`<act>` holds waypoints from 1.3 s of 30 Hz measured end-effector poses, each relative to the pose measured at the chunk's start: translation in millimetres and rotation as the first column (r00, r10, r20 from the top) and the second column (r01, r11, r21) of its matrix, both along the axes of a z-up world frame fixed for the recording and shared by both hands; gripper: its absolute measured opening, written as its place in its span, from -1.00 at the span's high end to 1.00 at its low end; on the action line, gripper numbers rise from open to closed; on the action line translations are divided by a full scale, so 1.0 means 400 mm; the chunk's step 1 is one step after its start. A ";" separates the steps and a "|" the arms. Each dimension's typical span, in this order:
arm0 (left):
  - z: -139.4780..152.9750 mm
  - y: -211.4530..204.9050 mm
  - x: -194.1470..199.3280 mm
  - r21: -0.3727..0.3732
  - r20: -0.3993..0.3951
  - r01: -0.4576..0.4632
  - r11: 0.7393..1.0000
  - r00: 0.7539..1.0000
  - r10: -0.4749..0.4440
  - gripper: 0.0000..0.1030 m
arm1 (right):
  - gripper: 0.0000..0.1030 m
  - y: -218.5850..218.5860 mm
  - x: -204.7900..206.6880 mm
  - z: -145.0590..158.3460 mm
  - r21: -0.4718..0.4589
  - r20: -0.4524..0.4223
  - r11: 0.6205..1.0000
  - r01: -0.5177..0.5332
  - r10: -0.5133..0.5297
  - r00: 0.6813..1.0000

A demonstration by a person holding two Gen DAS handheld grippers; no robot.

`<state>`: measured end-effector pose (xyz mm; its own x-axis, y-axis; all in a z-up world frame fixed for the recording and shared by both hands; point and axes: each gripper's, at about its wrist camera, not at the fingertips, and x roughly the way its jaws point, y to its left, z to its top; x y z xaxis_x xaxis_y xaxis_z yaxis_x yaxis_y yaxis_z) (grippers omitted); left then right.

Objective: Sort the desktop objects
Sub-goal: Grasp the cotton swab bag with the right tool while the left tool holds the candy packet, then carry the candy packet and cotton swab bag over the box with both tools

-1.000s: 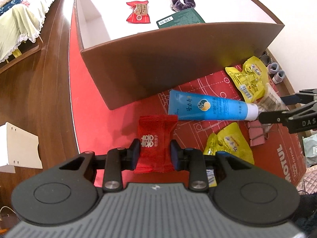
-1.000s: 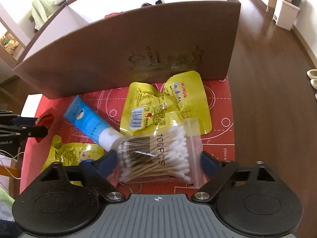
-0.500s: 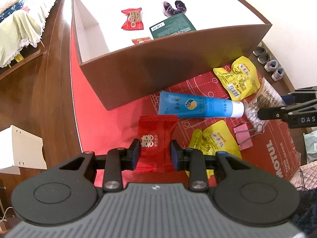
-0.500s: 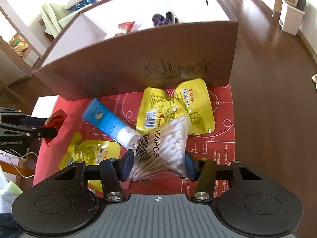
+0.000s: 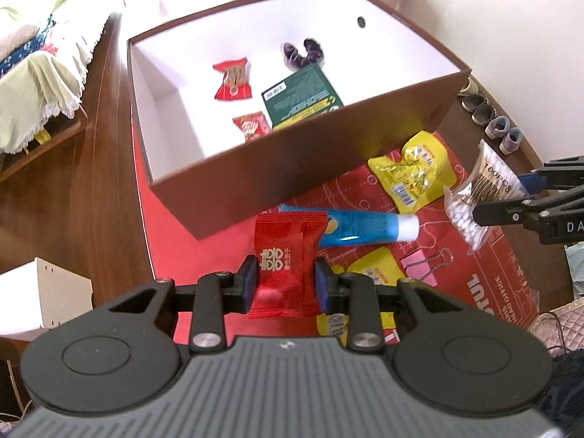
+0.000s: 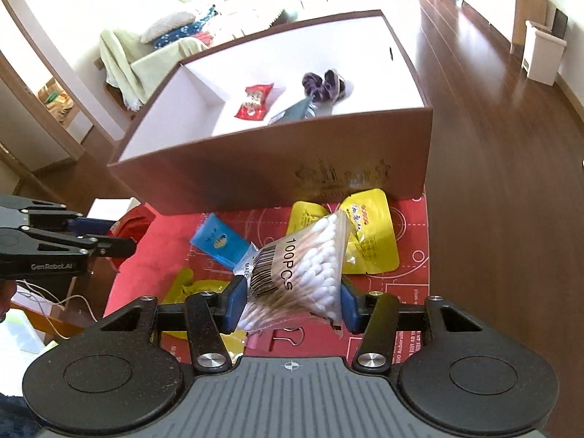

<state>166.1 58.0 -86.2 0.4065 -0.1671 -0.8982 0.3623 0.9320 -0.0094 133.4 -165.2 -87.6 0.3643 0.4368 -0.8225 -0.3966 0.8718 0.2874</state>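
Left tongs (image 5: 281, 281) clamped on red candy packet (image 5: 283, 252); right tongs (image 6: 290, 301) clamped on cotton swab bag (image 6: 303, 259). Both loads held above the red mat (image 5: 204, 241), short of the brown box (image 5: 277, 168) near wall. Step: carry to box. Next move likely needs clearing the wall, then releasing inside beside the green card (image 5: 301, 96) and scrunchie (image 5: 303, 53).

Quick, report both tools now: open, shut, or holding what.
Left tool: shut on the red foil candy packet.
Right tool: shut on the clear plastic bag of cotton swabs.
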 end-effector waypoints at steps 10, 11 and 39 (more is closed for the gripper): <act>0.057 -0.025 -0.005 0.002 0.049 0.020 1.000 0.999 -0.020 0.46 | 0.00 -0.021 -0.006 0.050 0.012 0.032 1.000 -0.009 0.009 0.999; 0.062 -0.026 -0.004 0.002 0.055 0.021 1.000 0.998 -0.021 0.46 | 0.00 -0.023 -0.004 0.056 0.014 0.038 1.000 -0.008 0.008 0.999; 0.167 -0.031 0.120 0.017 0.186 0.033 0.999 0.982 -0.036 0.46 | 0.00 0.036 0.148 0.196 0.055 0.195 0.997 -0.046 0.034 0.980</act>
<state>214.1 45.4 -19.3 0.5613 -0.1720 -0.8095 0.3887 0.9184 0.0744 192.5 -151.0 -9.2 0.4956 0.5003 -0.7100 -0.4843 0.8377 0.2523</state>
